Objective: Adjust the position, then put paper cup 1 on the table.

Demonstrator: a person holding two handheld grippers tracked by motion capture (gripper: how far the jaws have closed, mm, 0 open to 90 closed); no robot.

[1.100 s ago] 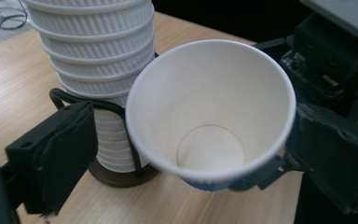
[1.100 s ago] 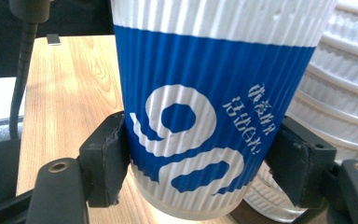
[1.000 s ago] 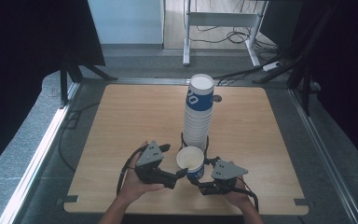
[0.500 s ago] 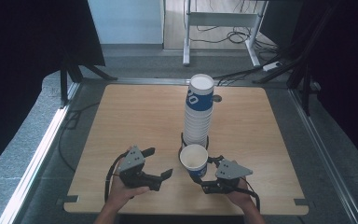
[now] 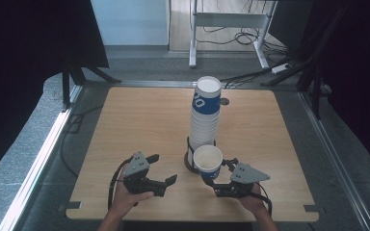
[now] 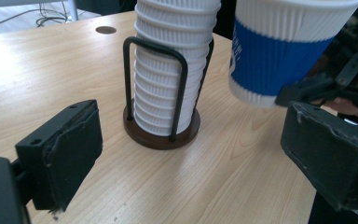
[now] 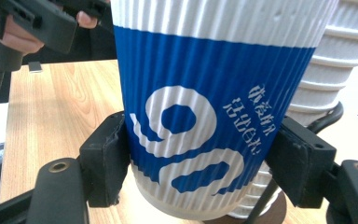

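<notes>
A blue-and-white ribbed paper cup (image 5: pixel 207 162) is held upright just above the table by my right gripper (image 5: pixel 213 182), whose pads press on its lower sides (image 7: pixel 203 161). Right behind it a tall stack of like cups (image 5: pixel 204 115) stands in a black wire holder (image 6: pixel 161 136). My left gripper (image 5: pixel 169 181) hovers to the left of the cup near the front edge. Its jaws (image 6: pixel 191 154) are open and have just been closing a little, with nothing between them. In the left gripper view the held cup (image 6: pixel 279 51) is at the upper right.
The wooden table (image 5: pixel 139 125) has a small round hole (image 5: pixel 224 101) behind the stack. Its front edge lies close under both hands. A white desk frame (image 5: pixel 231 21) and cables lie on the floor beyond the table.
My left gripper has drawn away from the cup, to the left and slightly toward the front edge. The right gripper and its cup have stayed put.
</notes>
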